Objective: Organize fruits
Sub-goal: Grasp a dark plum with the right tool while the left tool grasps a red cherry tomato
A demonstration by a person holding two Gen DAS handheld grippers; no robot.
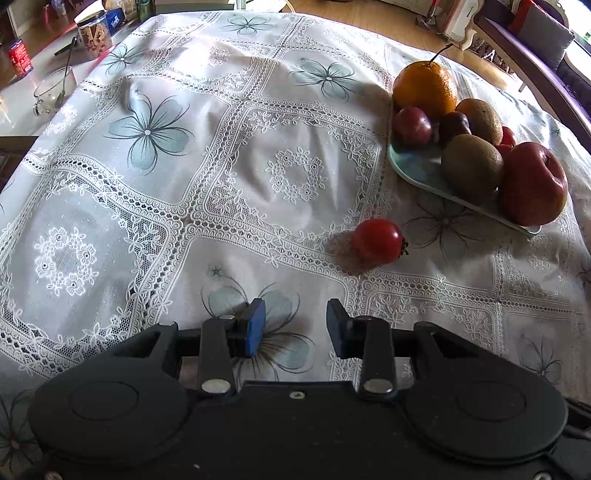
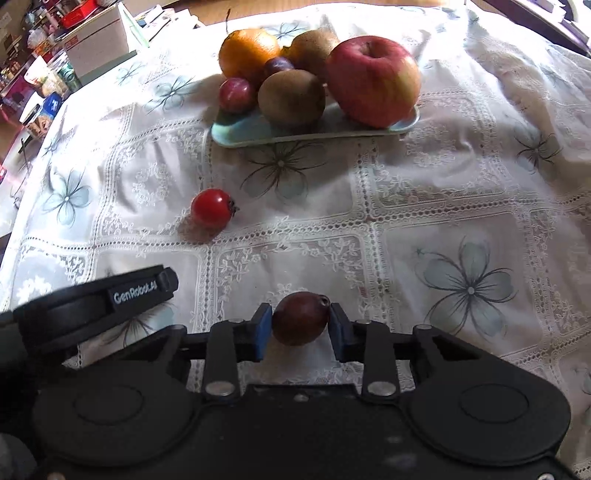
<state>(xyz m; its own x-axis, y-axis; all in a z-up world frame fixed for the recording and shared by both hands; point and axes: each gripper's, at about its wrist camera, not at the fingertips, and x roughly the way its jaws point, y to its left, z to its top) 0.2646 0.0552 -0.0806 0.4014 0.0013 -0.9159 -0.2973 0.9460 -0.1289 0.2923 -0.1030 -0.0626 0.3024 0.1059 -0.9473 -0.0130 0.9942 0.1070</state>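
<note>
A: On the far left, beyond the desk's edge, what stands there?

B: Off the lace tablecloth [image 1: 177,206] sit a red tin [image 1: 19,58], a glass cup [image 1: 51,94] with a spoon in it, and a clear jar [image 1: 94,33]; they lie well apart from the fruit.

A: And the left gripper?

B: The left gripper [image 1: 295,326] hovers low over the cloth with its blue pads apart and nothing between them; a printed flower shows through the gap.

A: What lies ahead of it?

B: A small red tomato [image 1: 378,240] rests alone on the cloth, ahead and to the right of the pads; it sits near the pale green tray [image 1: 413,166] but does not touch it.

A: What is on the tray?

B: An orange [image 1: 424,88] at the far end, two dark plums [image 1: 412,123] beside it, two kiwis [image 1: 472,168], and a big red apple [image 1: 533,184] at the near right end; something small and red peeks out behind the apple, too hidden to name.

A: Now the right gripper?

B: The right gripper [image 2: 301,326] is clamped on a dark reddish plum [image 2: 301,317], pads touching it on both sides; whether the fruit sits on the cloth I cannot tell; the tray stands well ahead of it, and the left gripper's black body shows at the left edge of that view.
</note>
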